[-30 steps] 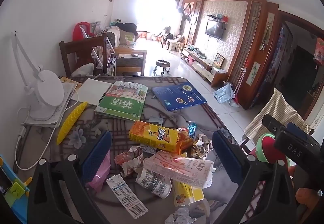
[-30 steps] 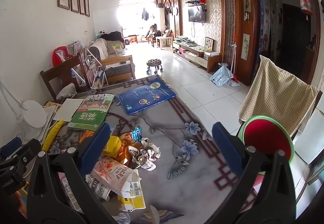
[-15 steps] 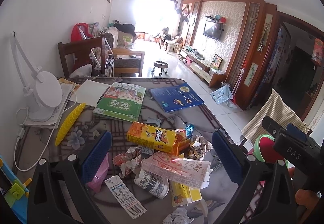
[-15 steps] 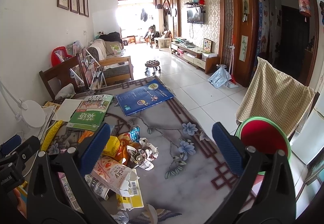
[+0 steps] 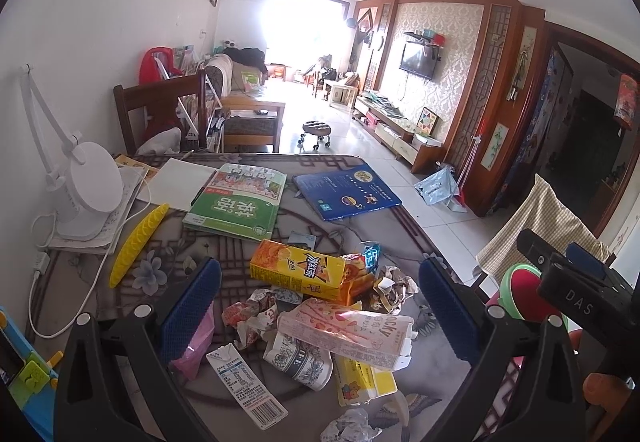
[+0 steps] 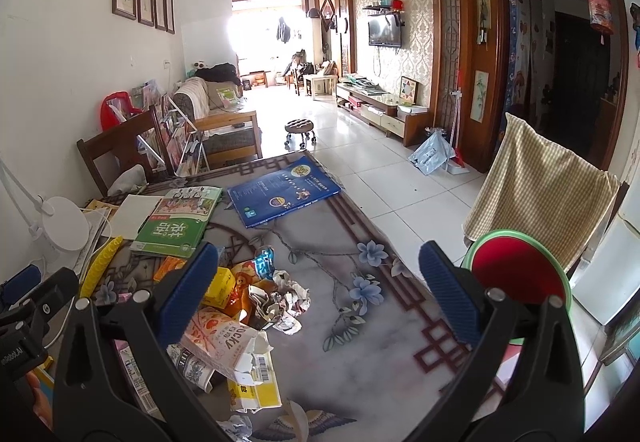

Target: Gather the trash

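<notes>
A heap of trash lies on the patterned table: an orange-yellow drink carton point(image 5: 298, 269), a pink Pocky box point(image 5: 348, 332) point(image 6: 218, 340), a printed paper cup point(image 5: 300, 360), a flat milk carton point(image 5: 246, 388), a pink wrapper point(image 5: 196, 346) and crumpled paper point(image 6: 286, 300). My left gripper point(image 5: 320, 306) is open and empty, held above the heap. My right gripper point(image 6: 320, 290) is open and empty, above the table to the right of the heap. A green bin with a red inside point(image 6: 518, 268) point(image 5: 520, 288) stands off the table's right edge.
Books lie beyond the heap: a green one point(image 5: 236, 204) and a blue one point(image 5: 346, 194). A white desk lamp point(image 5: 86, 192), its cable and a yellow ruler point(image 5: 138, 242) are at the left. A chair with a checked cloth point(image 6: 536, 190) stands right of the table.
Both grippers have drifted slightly, so the table scene shifts a little in each view. Both stay open. Nothing on the table has moved.
</notes>
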### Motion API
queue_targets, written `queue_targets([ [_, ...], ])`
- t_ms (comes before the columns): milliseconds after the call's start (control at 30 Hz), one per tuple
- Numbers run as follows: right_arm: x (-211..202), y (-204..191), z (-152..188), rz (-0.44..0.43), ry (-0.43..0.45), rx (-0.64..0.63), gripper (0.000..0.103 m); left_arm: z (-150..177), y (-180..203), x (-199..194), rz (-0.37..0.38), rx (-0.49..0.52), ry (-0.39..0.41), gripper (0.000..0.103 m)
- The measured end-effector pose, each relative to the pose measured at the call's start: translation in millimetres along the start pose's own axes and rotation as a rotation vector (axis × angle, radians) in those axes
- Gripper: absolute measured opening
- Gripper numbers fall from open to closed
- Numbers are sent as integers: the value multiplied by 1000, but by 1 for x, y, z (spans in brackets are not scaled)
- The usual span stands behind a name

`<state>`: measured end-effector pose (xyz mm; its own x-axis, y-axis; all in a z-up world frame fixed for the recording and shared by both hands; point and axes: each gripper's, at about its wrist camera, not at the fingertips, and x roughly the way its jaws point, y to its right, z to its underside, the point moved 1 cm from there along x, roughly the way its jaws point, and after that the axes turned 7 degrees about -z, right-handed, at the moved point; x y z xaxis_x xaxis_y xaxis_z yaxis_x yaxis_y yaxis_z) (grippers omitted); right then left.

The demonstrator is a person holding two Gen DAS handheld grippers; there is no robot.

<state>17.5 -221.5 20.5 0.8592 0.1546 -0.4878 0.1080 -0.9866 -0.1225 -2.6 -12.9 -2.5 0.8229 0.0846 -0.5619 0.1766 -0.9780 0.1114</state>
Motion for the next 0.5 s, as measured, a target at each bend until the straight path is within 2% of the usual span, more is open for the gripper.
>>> queue_targets([
  [500, -3, 2, 3, -5, -5, 6, 99, 1, -3, -4, -6, -4, -3, 95],
])
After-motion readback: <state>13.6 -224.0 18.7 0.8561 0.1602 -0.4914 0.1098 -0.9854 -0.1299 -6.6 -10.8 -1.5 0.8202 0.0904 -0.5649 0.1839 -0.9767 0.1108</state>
